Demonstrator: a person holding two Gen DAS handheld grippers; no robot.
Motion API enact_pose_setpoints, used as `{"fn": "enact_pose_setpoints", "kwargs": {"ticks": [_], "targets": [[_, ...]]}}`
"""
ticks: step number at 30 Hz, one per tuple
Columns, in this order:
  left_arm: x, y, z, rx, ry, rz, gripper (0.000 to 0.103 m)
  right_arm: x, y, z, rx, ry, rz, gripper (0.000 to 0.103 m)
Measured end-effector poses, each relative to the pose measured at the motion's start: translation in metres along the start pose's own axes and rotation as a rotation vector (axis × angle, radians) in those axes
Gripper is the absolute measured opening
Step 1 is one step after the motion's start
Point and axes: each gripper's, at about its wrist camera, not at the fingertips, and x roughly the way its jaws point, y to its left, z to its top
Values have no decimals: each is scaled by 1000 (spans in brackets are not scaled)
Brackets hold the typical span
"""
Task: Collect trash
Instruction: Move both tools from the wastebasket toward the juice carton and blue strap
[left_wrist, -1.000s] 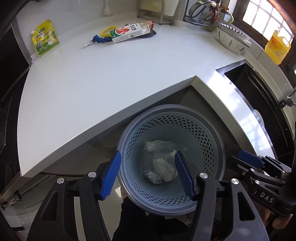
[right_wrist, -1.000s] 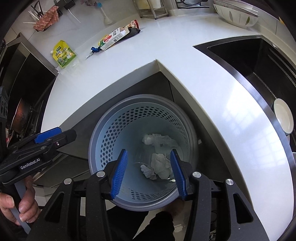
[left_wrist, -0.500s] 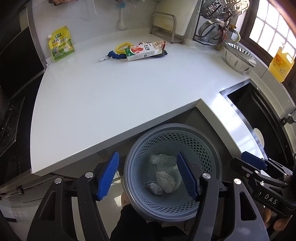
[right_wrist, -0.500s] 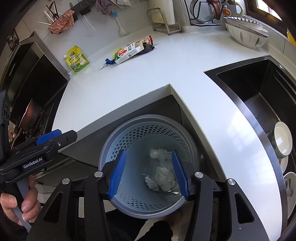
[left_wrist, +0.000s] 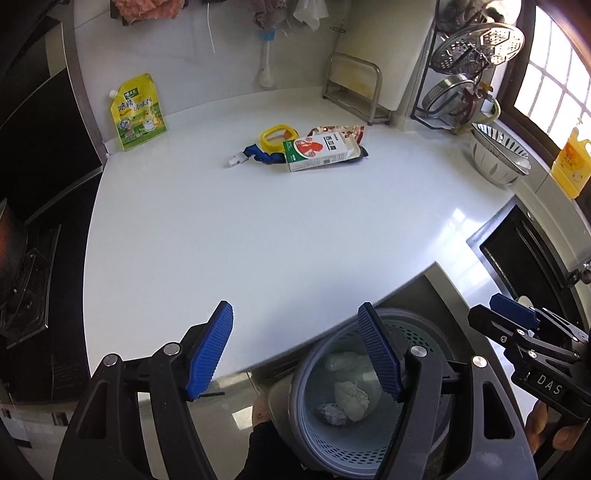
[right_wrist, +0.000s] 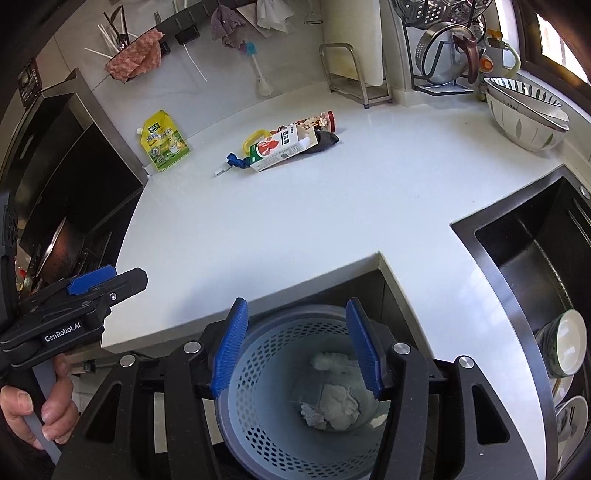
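Both our claws, left gripper (left_wrist: 295, 350) and right gripper (right_wrist: 295, 347), are opening with nothing between them above the bin (right_wrist: 295, 387) at the counter's (left_wrist: 258, 229) inner corner; remaining trash, a milk carton (left_wrist: 317, 152), lies near the back edge.

A grey-blue perforated trash basket (right_wrist: 258, 435) stands on the floor below the edge of the white surface (left_wrist: 258, 236), directly under the right claw (right_wrist: 295, 350) and just right of the left claw (left_wrist: 295, 350). Three crumpled white paper wads (right_wrist: 338, 404) lie at its bottom. Well ahead of both claws, far back on the surface, a red-and-white carton (left_wrist: 319, 152) lies flat on its side, resting over a dark wrapper (right_wrist: 325, 139) and a printed snack packet (left_wrist: 338, 131). Touching the carton's left end are a yellow plastic ring (left_wrist: 277, 134) and a blue strap with a white clip (left_wrist: 255, 158).
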Motion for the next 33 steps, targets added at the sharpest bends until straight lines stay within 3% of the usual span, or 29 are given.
{"fn": "enact_pose_setpoints", "kwargs": {"ticks": [10, 19, 26, 33], "targets": [[52, 43, 72, 24, -28, -14, 69, 64, 23, 83, 15, -10, -37, 53], [107, 81, 120, 30, -3, -24, 69, 126, 41, 146, 29, -15, -62, 54], [134, 101, 145, 42, -3, -22, 69, 162, 48, 167, 120, -5, -59, 54], [148, 124, 163, 26, -9, -13, 68, 188, 57, 165, 305, -36, -82, 58]]}}
